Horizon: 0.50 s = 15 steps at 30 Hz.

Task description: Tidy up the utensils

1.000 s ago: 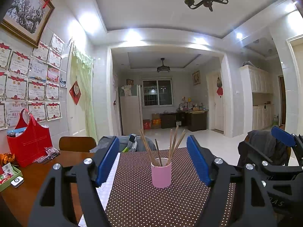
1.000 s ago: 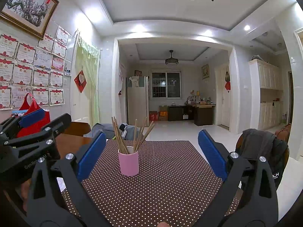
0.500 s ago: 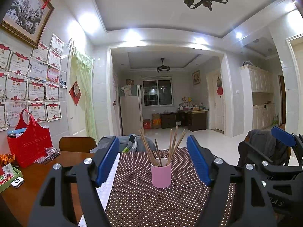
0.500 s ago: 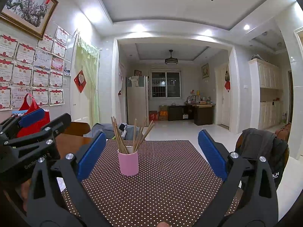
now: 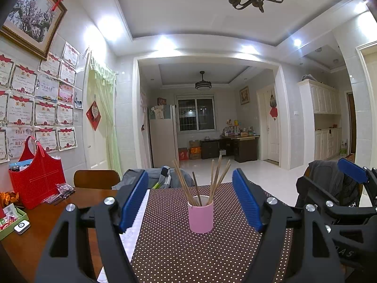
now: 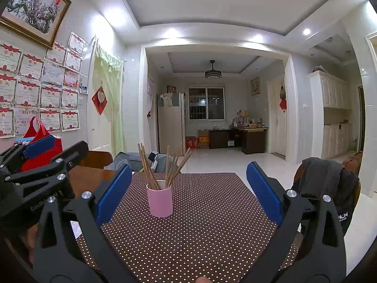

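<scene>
1. A pink cup (image 5: 200,214) stands upright on the brown dotted cloth (image 5: 188,254) that covers the middle of the table (image 5: 35,233), roughly midway between the cloth's left and right edges; nothing touches the cup from outside
2. A bundle of wooden chopsticks (image 5: 202,184) stands in the cup, fanning out above its rim; some lean left, some lean right, one darker stick stands shorter between them
3. The left gripper (image 5: 189,200) hovers above the near part of the cloth with its blue pads (image 5: 134,200) spread wide; the jaws hold nothing; the cup sits beyond them, framed in the gap and apart from both pads
4. The right gripper (image 6: 188,193) hangs at the same sort of height, its blue pads (image 6: 264,193) equally far apart and empty; from its camera the cup lies left of centre, nearer its left pad yet not touching it
5. The two tools sit side by side, the left one showing at the left edge of the right camera's view
6. On the bare wood at the table's left side stands a red bag (image 5: 35,176) against the wall; a green tray (image 5: 11,221) lies at the near left edge
7. A wooden chair (image 5: 96,179) stands at the table's far left; a dark jacket (image 6: 327,181) hangs over a chair off the right edge
</scene>
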Tool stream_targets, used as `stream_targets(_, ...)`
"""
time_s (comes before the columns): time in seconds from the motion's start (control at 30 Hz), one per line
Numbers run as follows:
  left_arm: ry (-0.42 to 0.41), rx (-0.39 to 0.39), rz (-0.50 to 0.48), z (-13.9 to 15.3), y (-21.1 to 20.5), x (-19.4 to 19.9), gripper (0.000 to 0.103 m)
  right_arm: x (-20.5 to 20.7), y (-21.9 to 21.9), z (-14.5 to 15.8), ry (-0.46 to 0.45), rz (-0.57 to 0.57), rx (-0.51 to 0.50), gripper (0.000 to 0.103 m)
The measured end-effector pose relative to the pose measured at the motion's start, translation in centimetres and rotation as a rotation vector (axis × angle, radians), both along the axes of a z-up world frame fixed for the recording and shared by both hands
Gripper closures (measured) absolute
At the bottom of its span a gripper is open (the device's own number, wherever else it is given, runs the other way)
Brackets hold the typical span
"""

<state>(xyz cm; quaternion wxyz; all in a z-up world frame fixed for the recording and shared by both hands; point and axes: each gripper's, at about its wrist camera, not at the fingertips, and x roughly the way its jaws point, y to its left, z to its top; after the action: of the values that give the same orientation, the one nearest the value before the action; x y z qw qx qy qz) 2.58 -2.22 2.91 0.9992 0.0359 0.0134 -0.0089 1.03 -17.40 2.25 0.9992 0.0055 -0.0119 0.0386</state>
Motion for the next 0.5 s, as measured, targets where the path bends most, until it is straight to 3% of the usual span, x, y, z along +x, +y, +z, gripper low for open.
stream_targets(0.5, 0.005, 0.000, 0.000, -0.08, 0.22, -0.03, 0.030, -0.09, 0.15, 0.02, 0.007, 0.000, 0.003, 0.007)
